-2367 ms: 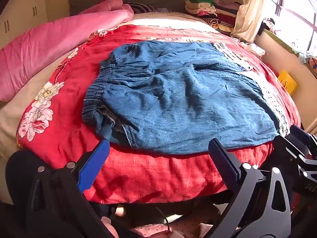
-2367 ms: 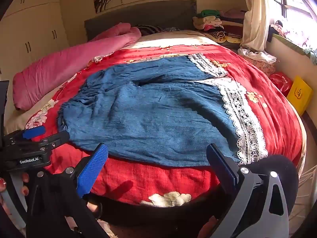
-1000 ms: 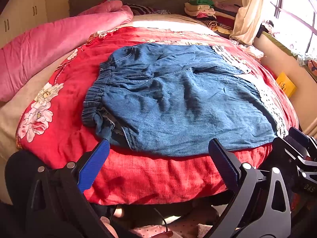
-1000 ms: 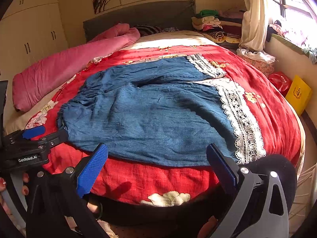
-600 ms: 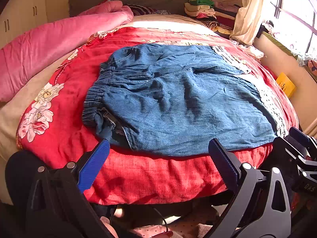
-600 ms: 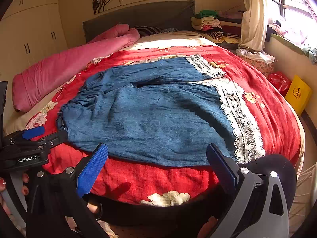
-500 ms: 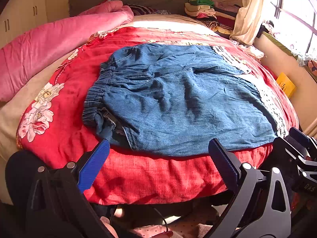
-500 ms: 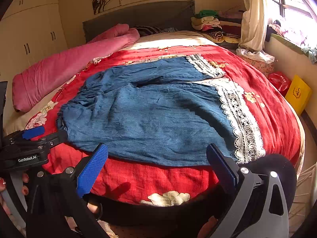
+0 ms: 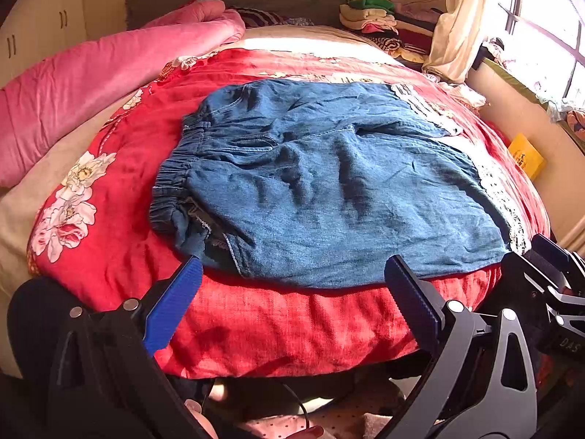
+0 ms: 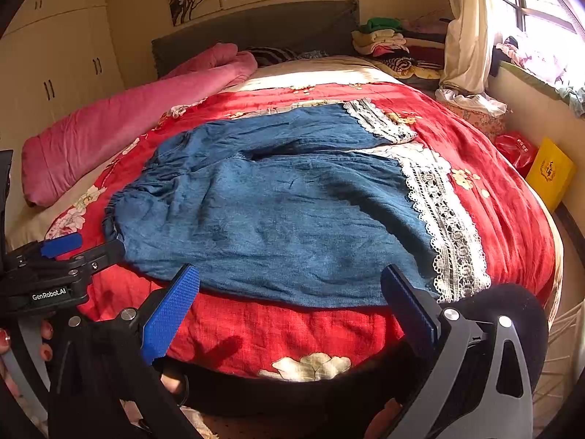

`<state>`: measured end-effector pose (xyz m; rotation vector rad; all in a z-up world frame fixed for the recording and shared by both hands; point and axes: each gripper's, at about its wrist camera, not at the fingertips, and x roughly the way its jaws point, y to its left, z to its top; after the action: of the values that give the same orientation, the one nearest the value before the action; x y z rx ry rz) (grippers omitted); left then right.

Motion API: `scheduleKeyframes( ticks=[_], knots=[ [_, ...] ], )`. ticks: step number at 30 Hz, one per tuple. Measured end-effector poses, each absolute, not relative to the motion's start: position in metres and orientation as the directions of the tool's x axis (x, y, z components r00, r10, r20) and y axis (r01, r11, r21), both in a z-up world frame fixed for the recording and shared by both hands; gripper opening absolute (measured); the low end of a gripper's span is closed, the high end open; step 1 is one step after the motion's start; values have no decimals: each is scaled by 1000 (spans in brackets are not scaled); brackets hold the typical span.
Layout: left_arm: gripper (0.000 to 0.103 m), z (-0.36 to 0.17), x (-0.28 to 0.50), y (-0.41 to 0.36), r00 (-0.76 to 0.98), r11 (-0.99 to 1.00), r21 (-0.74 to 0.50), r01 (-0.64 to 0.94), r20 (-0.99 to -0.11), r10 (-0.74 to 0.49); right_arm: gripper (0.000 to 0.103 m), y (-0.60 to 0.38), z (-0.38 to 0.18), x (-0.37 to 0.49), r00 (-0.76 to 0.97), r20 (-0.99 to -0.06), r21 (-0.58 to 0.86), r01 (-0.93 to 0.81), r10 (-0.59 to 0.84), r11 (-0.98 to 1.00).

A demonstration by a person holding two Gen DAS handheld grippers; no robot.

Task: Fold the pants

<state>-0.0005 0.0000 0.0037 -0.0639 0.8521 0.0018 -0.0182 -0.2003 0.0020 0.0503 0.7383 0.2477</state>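
Denim pants spread flat on red bedspread, long axis crosswise: waistband ahead of left gripper, lace hems ahead of right gripper. Both agape, empty, short of near edge.

The left gripper and the right gripper both hover just off the near edge of the bed, jaws spread wide (nothing between them), left one nearer the bed's left side.
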Motion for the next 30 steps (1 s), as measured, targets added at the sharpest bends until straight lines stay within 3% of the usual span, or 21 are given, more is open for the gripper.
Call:
scheduleKeyframes(
  ticks=[15, 30],
  knots=[
    [94, 5, 17, 11, 662, 997, -74, -32, -749, -34, 99, -188, 0, 7, 697, -678, 106, -224, 235, 969],
    [94, 18, 121, 87, 652, 990, -54, -127, -757, 42, 99, -139, 28, 116, 663, -685, 69, -352, 300, 934]
  ],
)
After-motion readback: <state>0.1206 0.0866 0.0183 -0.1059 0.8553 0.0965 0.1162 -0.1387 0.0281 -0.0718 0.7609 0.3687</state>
